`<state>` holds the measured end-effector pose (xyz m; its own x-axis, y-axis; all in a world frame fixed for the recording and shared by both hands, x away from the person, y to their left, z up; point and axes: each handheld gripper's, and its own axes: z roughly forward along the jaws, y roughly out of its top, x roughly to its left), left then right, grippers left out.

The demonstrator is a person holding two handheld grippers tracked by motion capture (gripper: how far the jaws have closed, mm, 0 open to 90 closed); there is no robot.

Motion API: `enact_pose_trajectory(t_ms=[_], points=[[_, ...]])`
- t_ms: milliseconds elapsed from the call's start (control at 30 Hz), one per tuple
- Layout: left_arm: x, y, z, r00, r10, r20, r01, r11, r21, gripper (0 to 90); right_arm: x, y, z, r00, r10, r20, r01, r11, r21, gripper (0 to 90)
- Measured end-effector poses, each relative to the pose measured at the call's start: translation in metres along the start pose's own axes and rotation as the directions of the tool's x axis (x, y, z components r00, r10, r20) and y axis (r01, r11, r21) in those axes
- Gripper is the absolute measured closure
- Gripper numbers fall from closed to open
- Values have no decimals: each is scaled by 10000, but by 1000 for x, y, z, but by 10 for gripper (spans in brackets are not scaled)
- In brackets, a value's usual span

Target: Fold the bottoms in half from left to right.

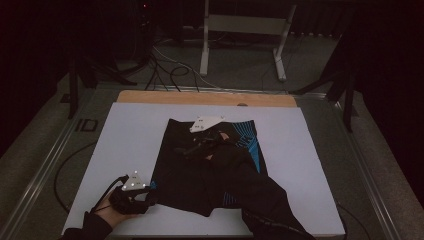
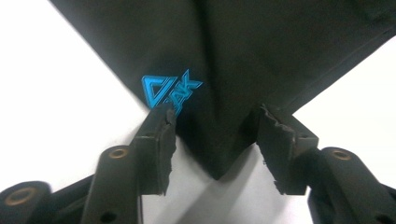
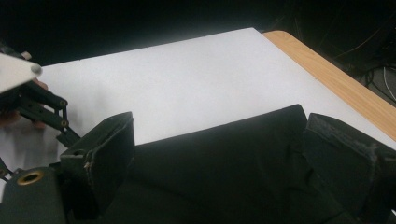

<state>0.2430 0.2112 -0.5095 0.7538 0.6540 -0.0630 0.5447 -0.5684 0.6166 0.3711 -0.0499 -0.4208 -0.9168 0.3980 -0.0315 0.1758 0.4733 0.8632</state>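
Note:
A black garment (image 1: 200,182) with blue patterns lies spread on a white board (image 1: 130,140). My left gripper (image 1: 149,192) is at the garment's near left corner. In the left gripper view that corner (image 2: 219,140), with its blue logo (image 2: 168,91), lies flat between the jaws of the left gripper (image 2: 215,112); the pads stand apart and do not pinch the cloth. My right gripper (image 1: 184,149) hovers over the garment's far middle. Its jaws (image 3: 219,126) are wide open above the garment's edge (image 3: 224,154).
The board rests on a wooden table whose far edge (image 1: 200,97) shows beyond it. A white frame stand (image 1: 240,25) and cables (image 1: 165,70) are on the floor behind. Metal rails (image 1: 45,165) run along the table's sides. Bare board (image 3: 187,74) lies left of the garment.

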Motion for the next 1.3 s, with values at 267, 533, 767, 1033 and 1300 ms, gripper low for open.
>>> enact_pose_trajectory(t_ms=[267, 533, 767, 1033, 1300], points=[[-3, 1, 1, 10000, 31, 75, -31, 10000, 53, 657, 0, 3, 8, 10000, -73, -32, 73, 10000, 55, 97], [-8, 5, 0, 9998, 178, 65, -178, 9998, -25, 853, 2, 7, 13, 9999, -70, -95, 71, 10000, 26, 96], [-10, 11, -9, 9997, 38, 228, -26, 9987, -501, 865, 1, 11, 23, 9999, -26, -162, 27, 10000, 84, 96], [-14, 17, -14, 9997, 18, 237, 5, 9952, -976, 867, -6, 11, 45, 9998, 170, -62, -169, 9996, 245, 96], [-12, 16, -15, 9998, 7, 201, 12, 9955, -942, 867, -11, 12, 74, 9980, 443, 445, -456, 9985, 295, 97]])
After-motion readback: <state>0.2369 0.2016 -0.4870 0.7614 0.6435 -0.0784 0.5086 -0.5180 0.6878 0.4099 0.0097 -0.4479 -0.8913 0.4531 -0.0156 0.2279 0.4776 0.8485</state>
